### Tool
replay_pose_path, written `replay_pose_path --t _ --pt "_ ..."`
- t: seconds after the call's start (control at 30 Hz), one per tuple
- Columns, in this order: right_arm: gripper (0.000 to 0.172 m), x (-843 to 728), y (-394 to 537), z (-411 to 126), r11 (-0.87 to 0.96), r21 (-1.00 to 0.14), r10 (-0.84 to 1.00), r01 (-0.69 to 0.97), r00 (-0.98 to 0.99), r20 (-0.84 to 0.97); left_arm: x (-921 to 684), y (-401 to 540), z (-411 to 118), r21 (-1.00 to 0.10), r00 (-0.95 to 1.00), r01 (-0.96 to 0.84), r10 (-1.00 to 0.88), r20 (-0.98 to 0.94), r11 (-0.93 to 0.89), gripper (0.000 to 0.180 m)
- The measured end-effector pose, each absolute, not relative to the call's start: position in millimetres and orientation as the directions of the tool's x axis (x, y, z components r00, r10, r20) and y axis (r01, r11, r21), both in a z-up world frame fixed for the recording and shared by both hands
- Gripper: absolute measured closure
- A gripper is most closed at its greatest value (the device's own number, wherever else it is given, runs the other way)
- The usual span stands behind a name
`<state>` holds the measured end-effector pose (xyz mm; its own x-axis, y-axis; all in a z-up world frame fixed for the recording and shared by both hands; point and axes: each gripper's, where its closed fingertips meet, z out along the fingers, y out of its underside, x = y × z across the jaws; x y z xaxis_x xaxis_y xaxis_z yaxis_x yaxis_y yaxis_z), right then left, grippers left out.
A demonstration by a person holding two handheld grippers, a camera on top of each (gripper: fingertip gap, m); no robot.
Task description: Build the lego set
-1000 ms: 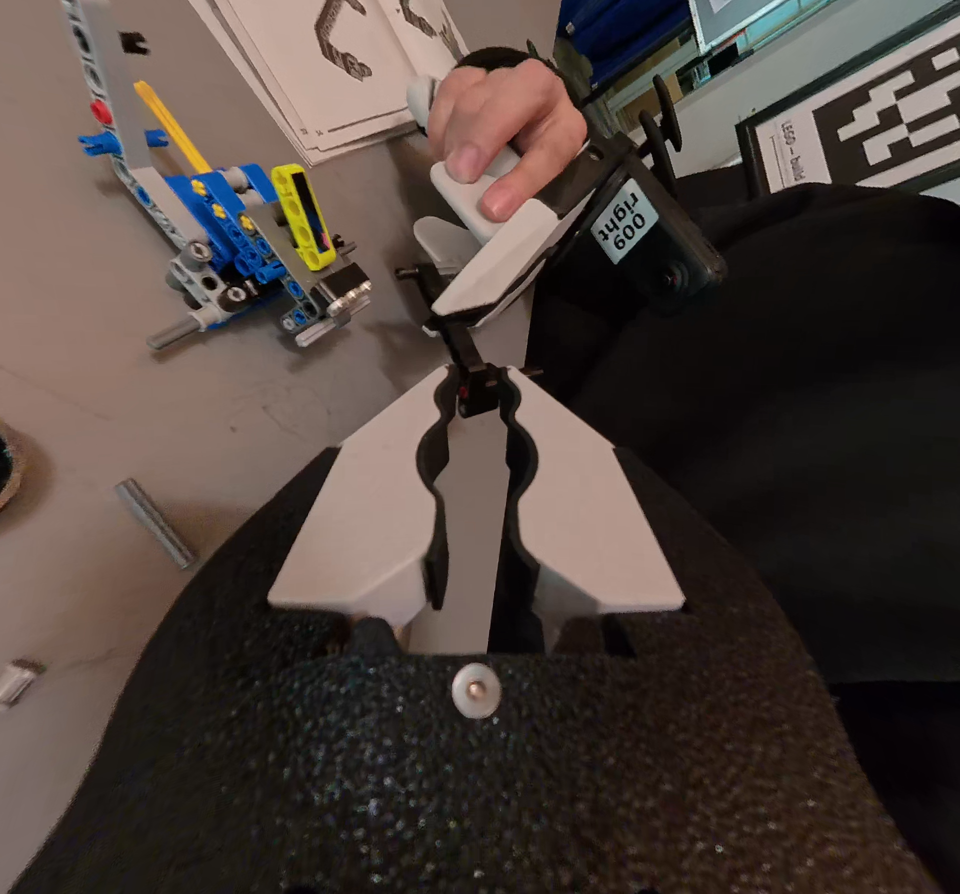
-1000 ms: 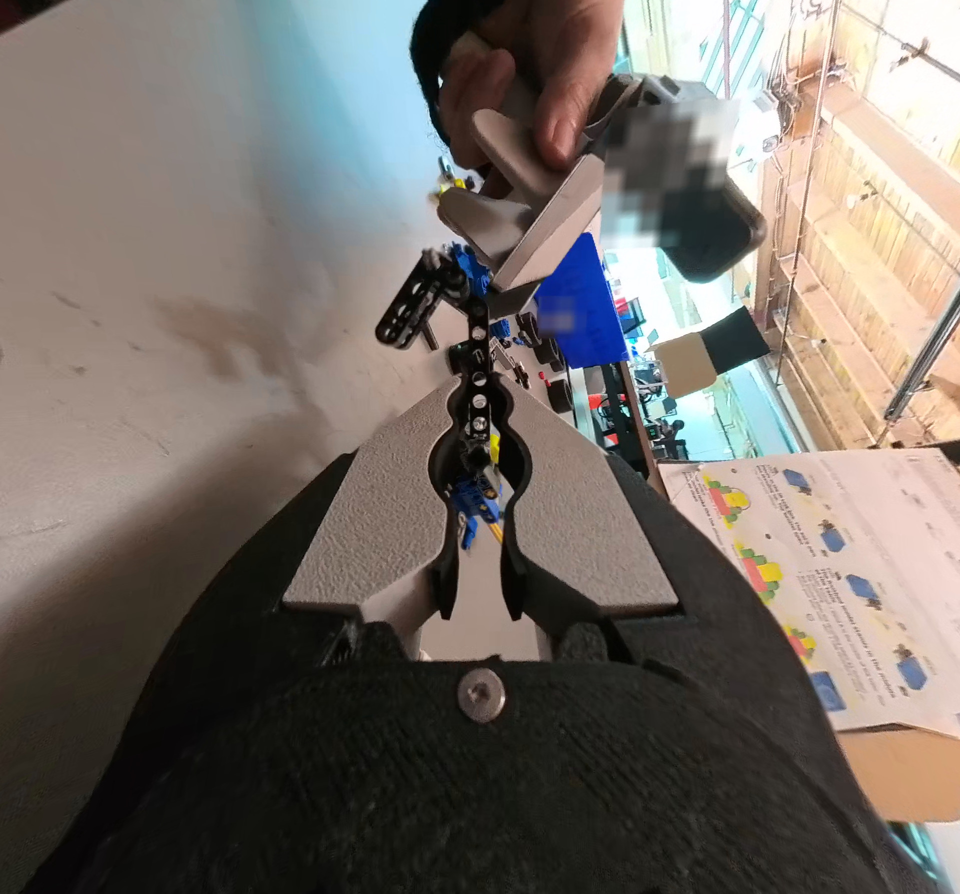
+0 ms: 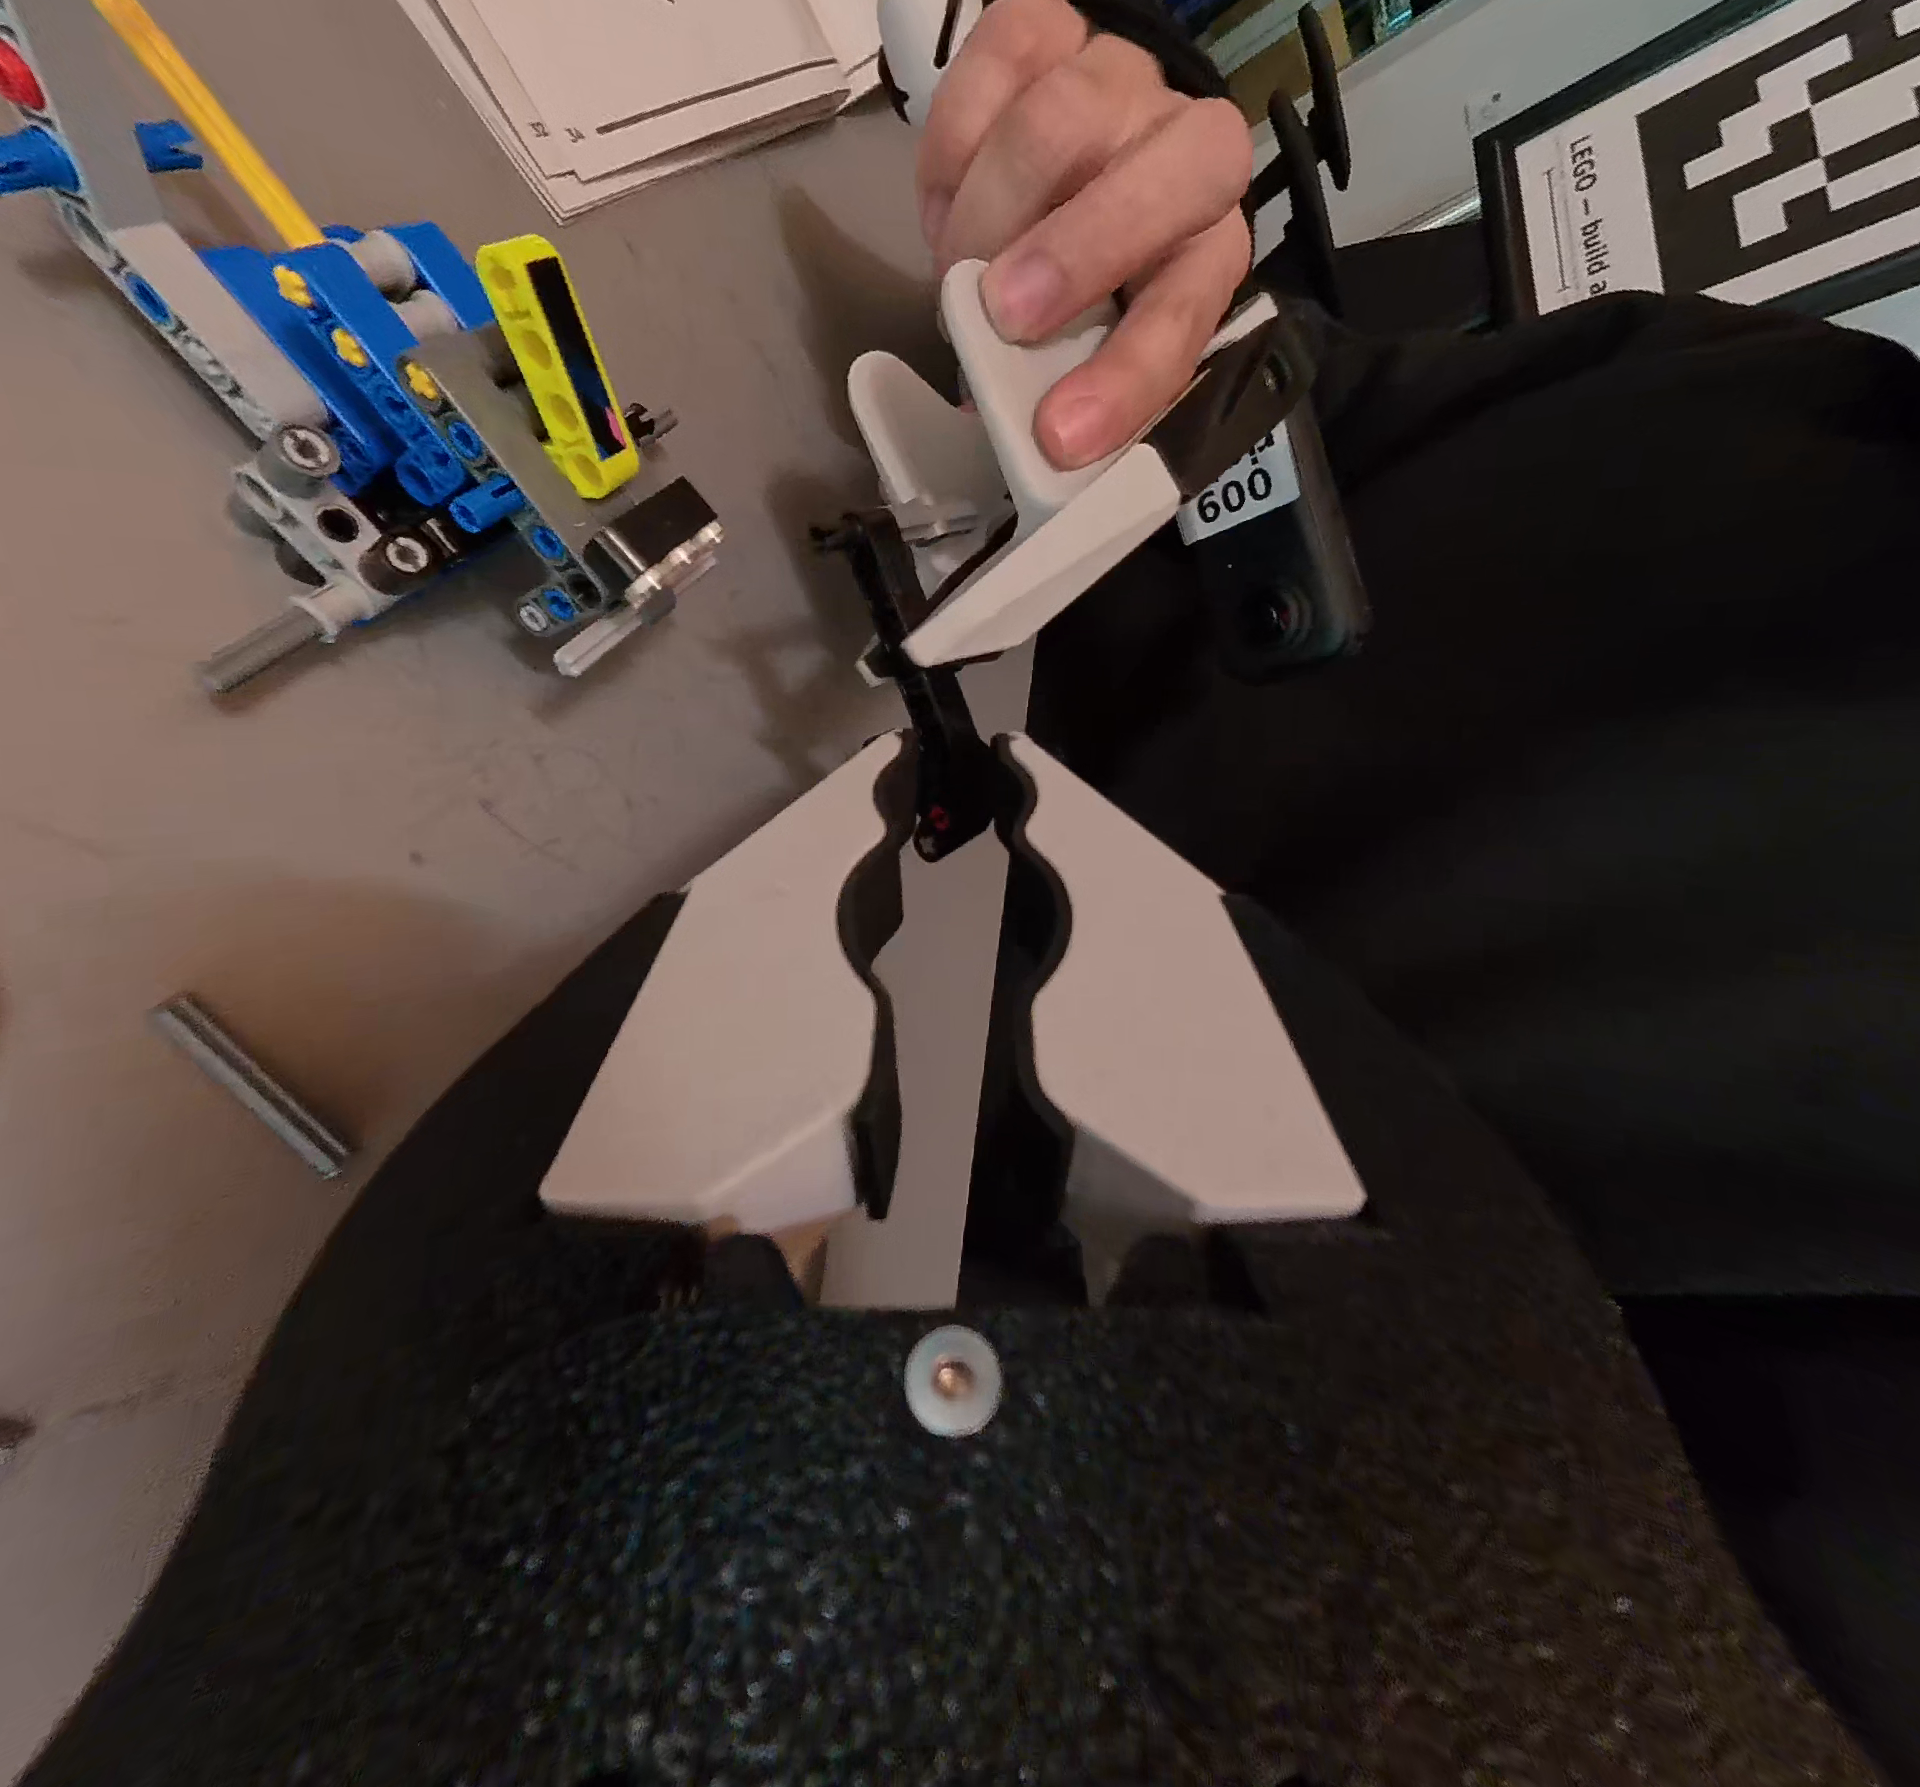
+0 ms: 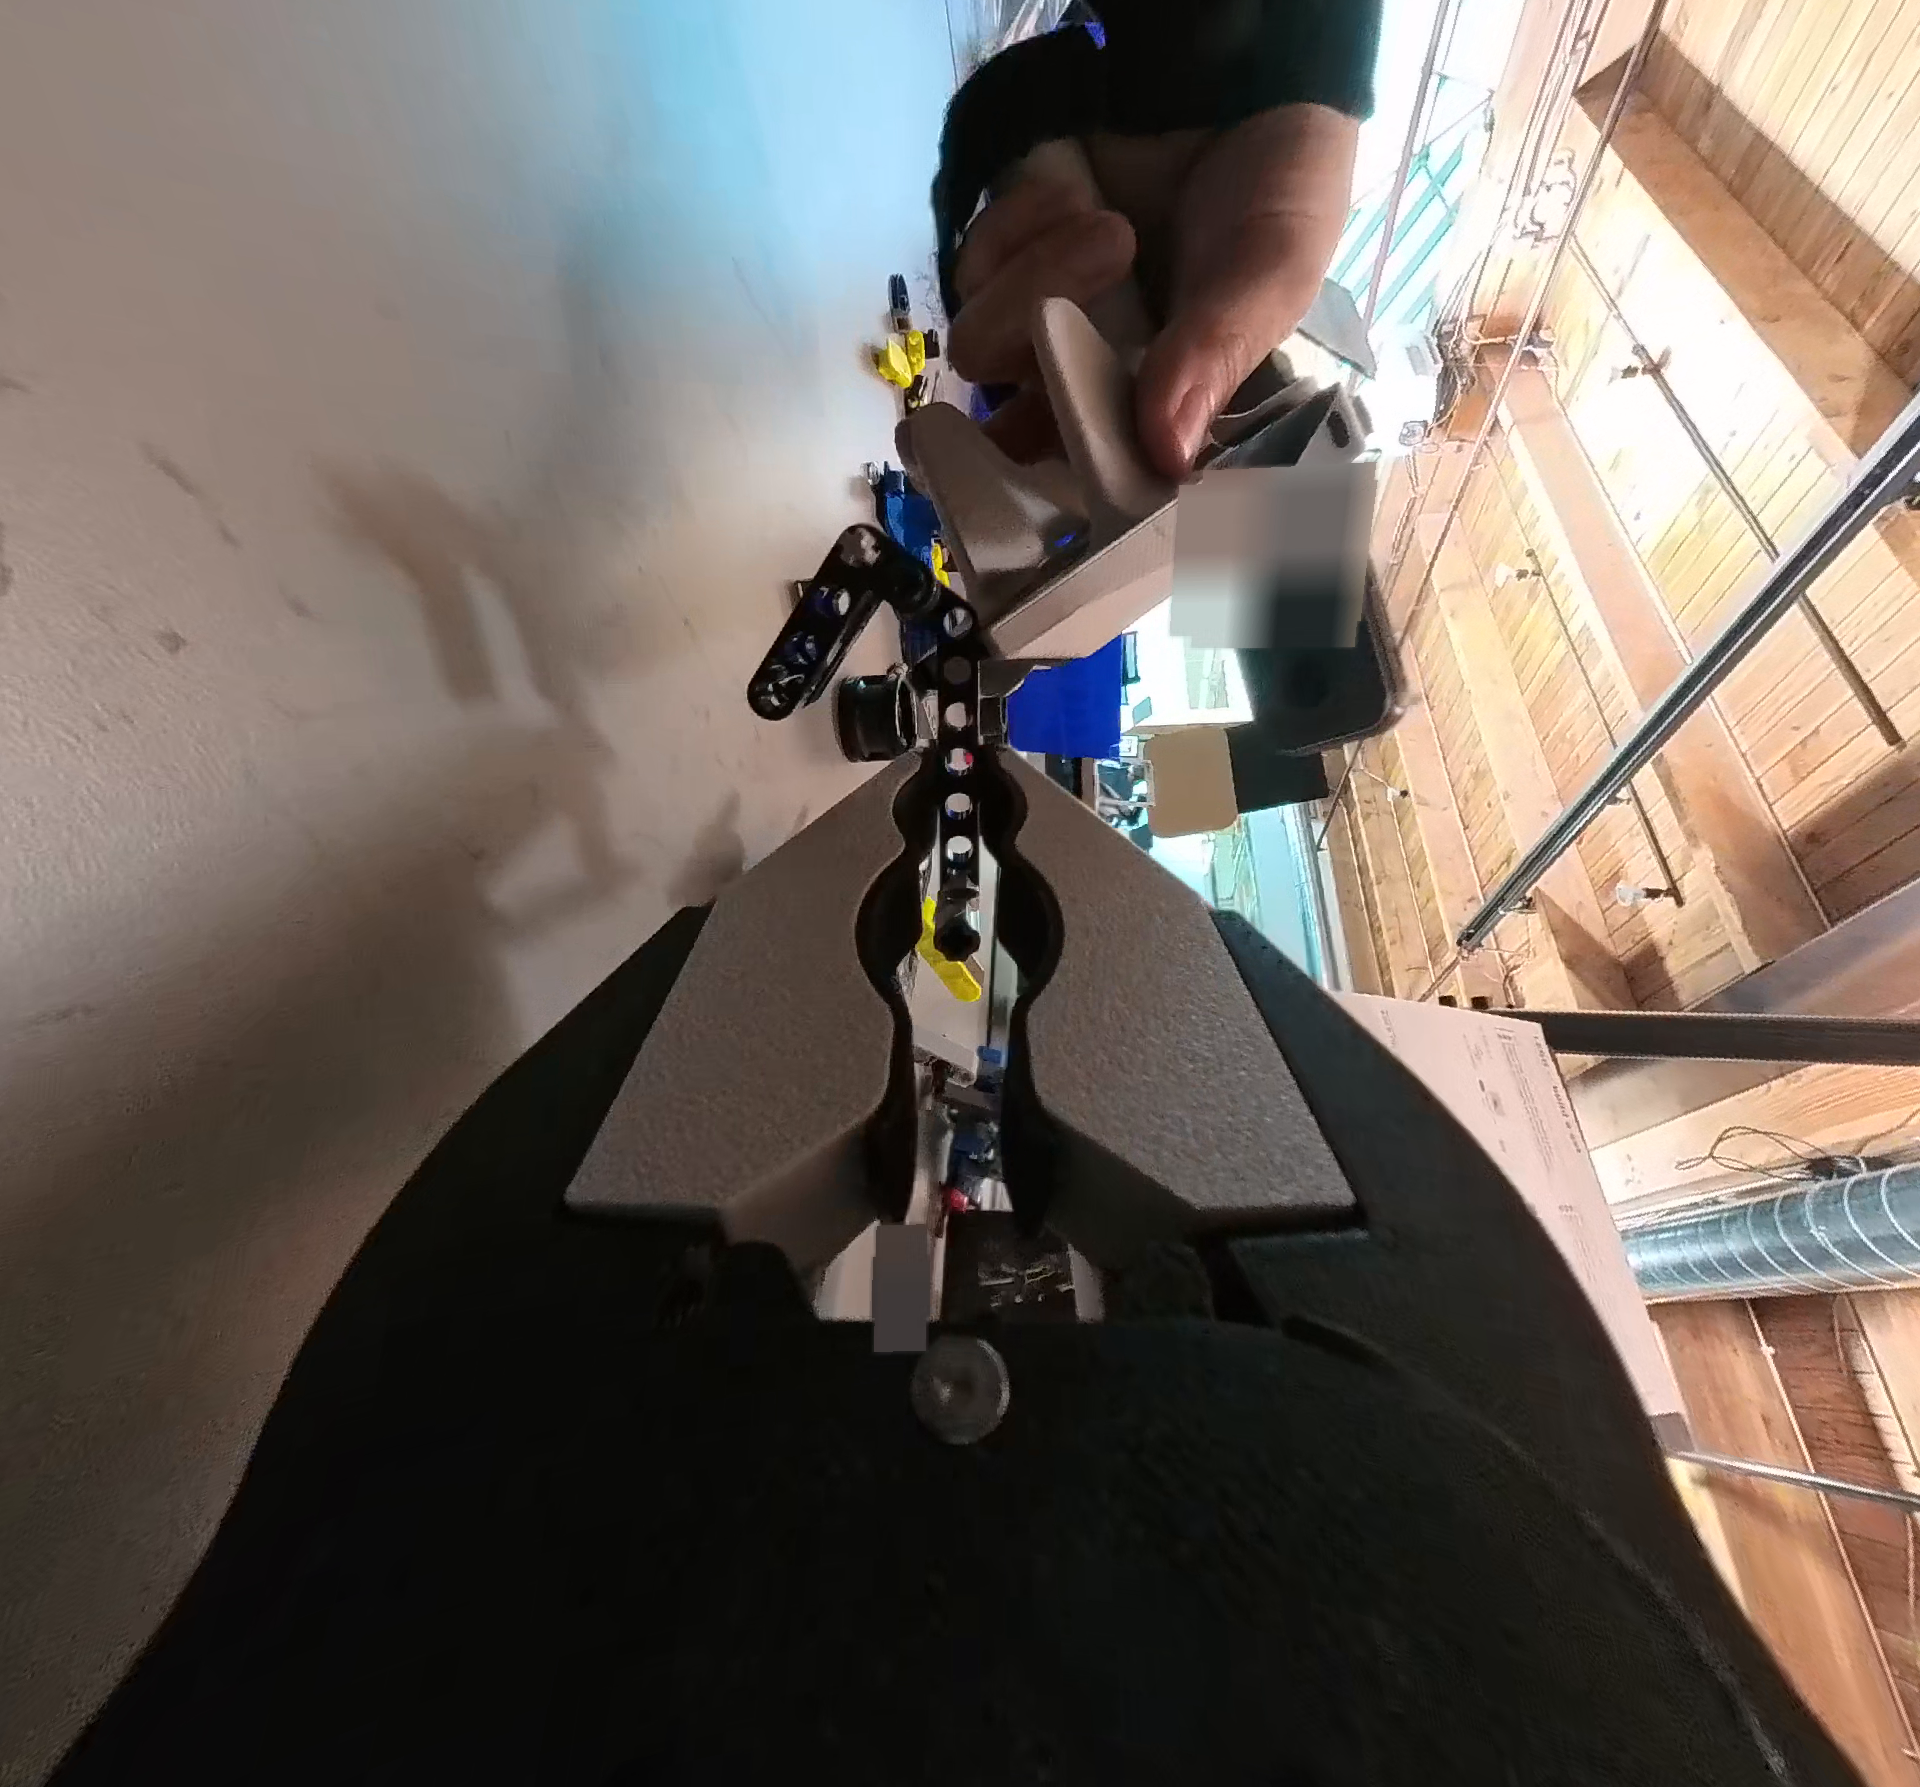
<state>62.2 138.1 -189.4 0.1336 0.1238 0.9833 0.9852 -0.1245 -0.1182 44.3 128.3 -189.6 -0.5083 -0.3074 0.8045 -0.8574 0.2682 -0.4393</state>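
Both grippers are meeting on one black perforated beam (image 4: pixel 957 771), a slim building-toy part that is hanging above the grey table (image 3: pixel 436 802) between them. The right gripper (image 4: pixel 958 792) is clenching the beam: in its own view the beam is running lengthwise between the two grey fingers (image 4: pixel 810 989), its row of holes facing the camera, and the dark pads are pressing against its edges near the tips. Beyond the tips the beam is joining a second black beam (image 4: pixel 821 636) that is angling off to the left at an elbow. The left gripper (image 3: pixel 951 781) is closing on the other end of the same beam, which is reaching in between its fingertips (image 3: pixel 831 833) with a small red mark showing on it; the right pad is lying against it, but whether the left pad is pressing on it cannot be told from this angle. A hand (image 3: pixel 1081 210) is squeezing the handle of the right gripper in the left wrist view. On the table to the left a blue, yellow and grey toy assembly (image 3: pixel 416 428) is lying well apart from the fingers, an open instruction booklet (image 3: pixel 644 2) is lying behind it, and a short grey axle (image 3: pixel 249 1083) is lying nearer the camera.
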Motion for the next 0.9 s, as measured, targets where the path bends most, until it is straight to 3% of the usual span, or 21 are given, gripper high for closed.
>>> replay_pose_path --t 0.33,0.5,0.63,0.73,0.77,0.83,0.9 --pt "0.167 58 140 -194 -0.115 0.019 0.145 0.993 -0.002 0.989 45 126 -196 -0.362 -0.423 -0.897 -0.252 0.870 0.252 0.173" --pt "0.166 64 140 -192 -0.136 -0.065 0.132 0.989 0.083 0.988 52 127 -195 -0.342 -0.380 -0.922 -0.253 0.890 0.182 0.174" --pt "0.152 68 132 -169 -0.077 -0.249 0.064 0.965 0.254 0.965 64 140 -191 -0.338 -0.338 -0.940 -0.261 0.904 0.044 0.175" --pt "0.127 89 123 -147 -0.044 -0.615 0.078 0.787 0.616 0.784 80 162 -195 -0.313 -0.267 -0.942 -0.296 0.917 -0.119 0.175" --pt "0.127 97 122 -148 -0.058 -0.705 0.127 0.707 0.705 0.697 84 167 -197 -0.297 -0.240 -0.941 -0.300 0.923 -0.161 0.175" --pt "0.116 114 124 -155 -0.128 -0.807 0.199 0.577 0.812 0.549 90 174 -202 -0.271 -0.197 -0.937 -0.309 0.930 -0.219 0.175" --pt "0.105 121 125 -170 -0.217 -0.836 0.304 0.503 0.849 0.432 93 175 -206 -0.265 -0.181 -0.936 -0.329 0.927 -0.233 0.175"
